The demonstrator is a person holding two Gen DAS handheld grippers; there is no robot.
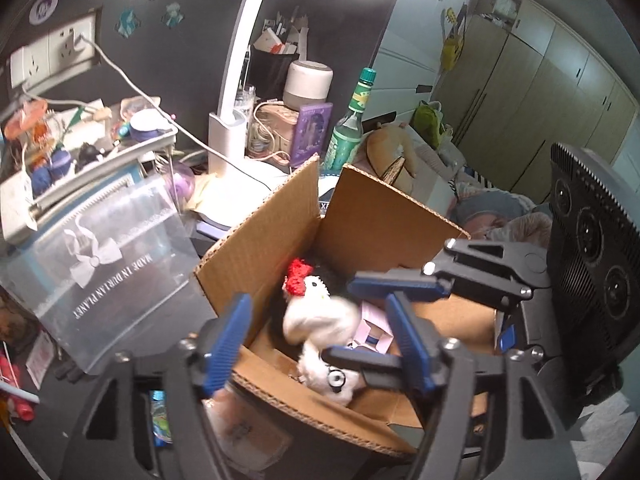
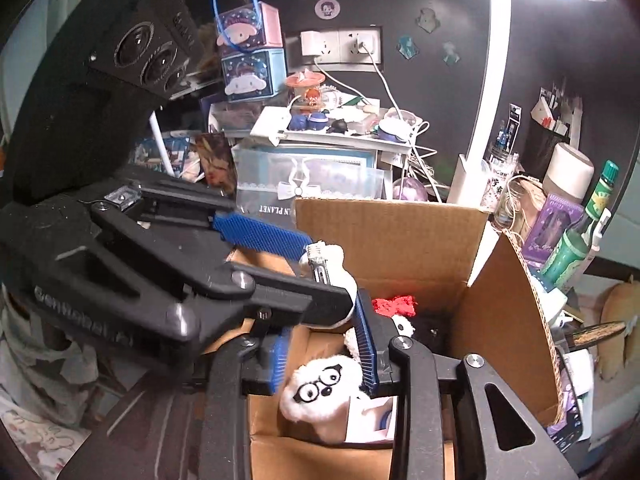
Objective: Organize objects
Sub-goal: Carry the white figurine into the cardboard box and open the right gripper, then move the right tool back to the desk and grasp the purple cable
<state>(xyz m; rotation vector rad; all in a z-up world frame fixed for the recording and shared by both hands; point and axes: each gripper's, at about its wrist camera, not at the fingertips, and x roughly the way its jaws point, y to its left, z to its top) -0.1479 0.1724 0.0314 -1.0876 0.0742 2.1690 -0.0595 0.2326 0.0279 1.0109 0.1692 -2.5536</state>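
An open cardboard box [image 1: 372, 220] [image 2: 400, 232] stands on the dark desk. Inside lie a white plush with black glasses [image 1: 336, 380] [image 2: 320, 392], a white plush with a red bow [image 1: 316, 304] [image 2: 394, 306] and a small pale carton [image 1: 372, 328]. My left gripper [image 1: 320, 344] is open and empty, fingers spread over the box; in the right wrist view it [image 2: 328, 276] reaches in from the left. My right gripper [image 2: 326, 360] is open just above the glasses plush; in the left wrist view it [image 1: 380, 320] reaches in from the right.
A clear plastic case with a bow print [image 1: 100, 248] [image 2: 308, 188] stands left of the box. Behind are a white desk lamp [image 1: 228, 136], a green bottle [image 1: 352, 124] [image 2: 576, 240], a purple box [image 1: 310, 132], cables and a cluttered shelf [image 2: 328, 128].
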